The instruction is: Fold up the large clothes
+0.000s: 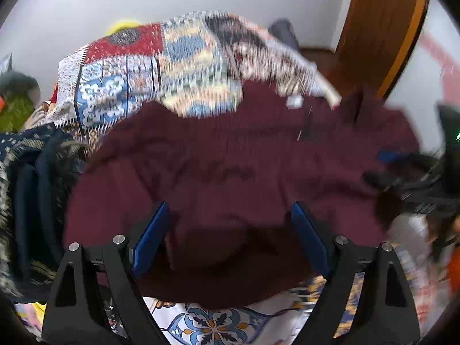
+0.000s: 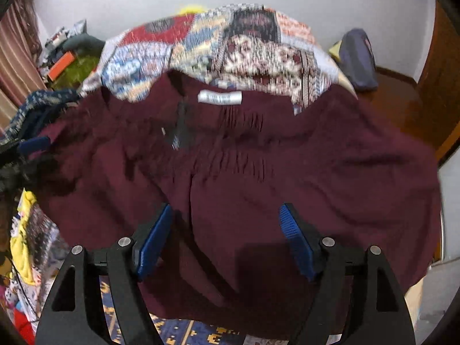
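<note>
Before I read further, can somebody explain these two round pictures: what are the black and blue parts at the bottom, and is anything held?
A person holds a two-finger gripper in each hand, each with a wide-angle camera looking along its fingers. One picture comes from the left gripper, the other from the right gripper. The blue parts are finger pads. Below lies a maroon garment with a white label, spread on a patterned cover. Both grippers are open; no pad presses the cloth, so nothing is held.

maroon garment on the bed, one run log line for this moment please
item: maroon fabric garment spread on patterned quilt | left gripper: open, empty | right gripper: open, empty | fold: not started
</note>
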